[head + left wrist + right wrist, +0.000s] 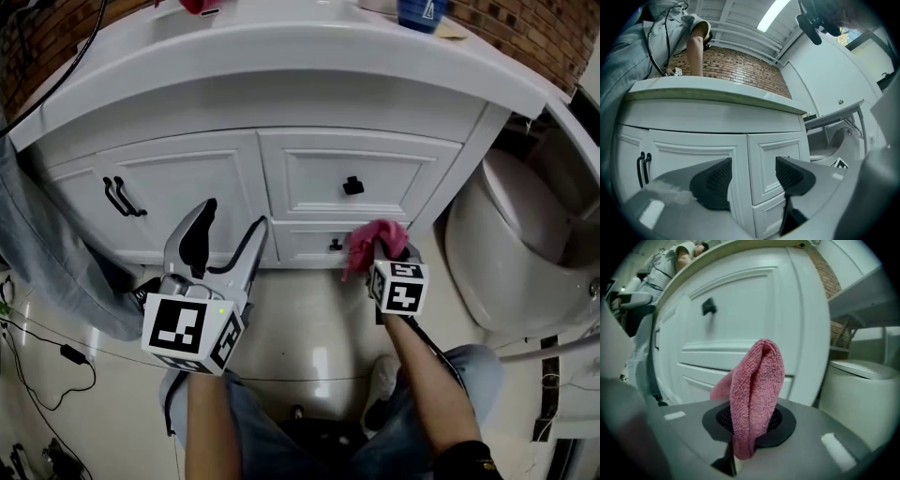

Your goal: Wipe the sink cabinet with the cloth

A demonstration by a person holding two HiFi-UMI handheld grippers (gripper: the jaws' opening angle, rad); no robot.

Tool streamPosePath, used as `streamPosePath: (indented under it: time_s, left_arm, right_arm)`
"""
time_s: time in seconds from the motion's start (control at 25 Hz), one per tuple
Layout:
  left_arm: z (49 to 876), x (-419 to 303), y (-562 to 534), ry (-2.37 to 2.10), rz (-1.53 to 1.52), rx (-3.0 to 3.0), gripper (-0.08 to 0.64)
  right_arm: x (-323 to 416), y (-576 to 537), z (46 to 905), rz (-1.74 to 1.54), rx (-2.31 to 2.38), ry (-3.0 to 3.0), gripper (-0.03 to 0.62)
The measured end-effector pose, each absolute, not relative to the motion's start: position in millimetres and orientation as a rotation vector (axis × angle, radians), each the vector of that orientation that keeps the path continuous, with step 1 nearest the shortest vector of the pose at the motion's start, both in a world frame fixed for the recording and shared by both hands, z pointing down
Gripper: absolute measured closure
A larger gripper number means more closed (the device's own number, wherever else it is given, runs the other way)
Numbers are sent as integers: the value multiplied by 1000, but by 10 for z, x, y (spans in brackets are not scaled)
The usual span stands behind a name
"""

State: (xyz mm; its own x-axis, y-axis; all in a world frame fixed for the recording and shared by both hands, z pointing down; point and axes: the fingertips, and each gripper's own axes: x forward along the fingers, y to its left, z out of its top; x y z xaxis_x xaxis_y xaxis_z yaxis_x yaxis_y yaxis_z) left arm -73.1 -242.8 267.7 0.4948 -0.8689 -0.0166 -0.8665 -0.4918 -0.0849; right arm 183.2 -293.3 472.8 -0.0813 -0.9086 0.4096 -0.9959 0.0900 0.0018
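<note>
The white sink cabinet (309, 178) stands in front of me, with two drawers that have black knobs and a door with black handles (122, 197). A pink cloth (373, 242) is pinched in my right gripper (384, 251), which is shut on it right by the lower drawer front. In the right gripper view the folded cloth (754, 394) stands up between the jaws, close to the drawer (736, 329). My left gripper (230, 230) hangs open and empty before the cabinet door; its jaws stand apart in the left gripper view (752, 180).
A toilet (520, 244) stands right of the cabinet. A blue cup (420, 13) and a red item (197, 6) sit on the countertop. A person in grey (37, 234) is at the left. Cables (56, 352) lie on the floor.
</note>
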Motion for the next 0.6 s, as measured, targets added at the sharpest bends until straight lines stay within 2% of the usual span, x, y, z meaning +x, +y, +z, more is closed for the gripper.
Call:
streamPosePath:
  time_s: [0.16, 0.28, 0.6]
  left_arm:
    - [2721, -611, -2450, 1518, -29, -2680, 256]
    - [2724, -607, -2457, 1521, -25, -2686, 256]
    - [2720, -835, -2472, 1589, -17, -2656, 256]
  right_arm:
    - [2482, -2853, 4851, 558, 2063, -1941, 532]
    - [2380, -2837, 4862, 592, 2061, -1961, 534]
    - [332, -2853, 4704, 415, 1514, -2399, 534]
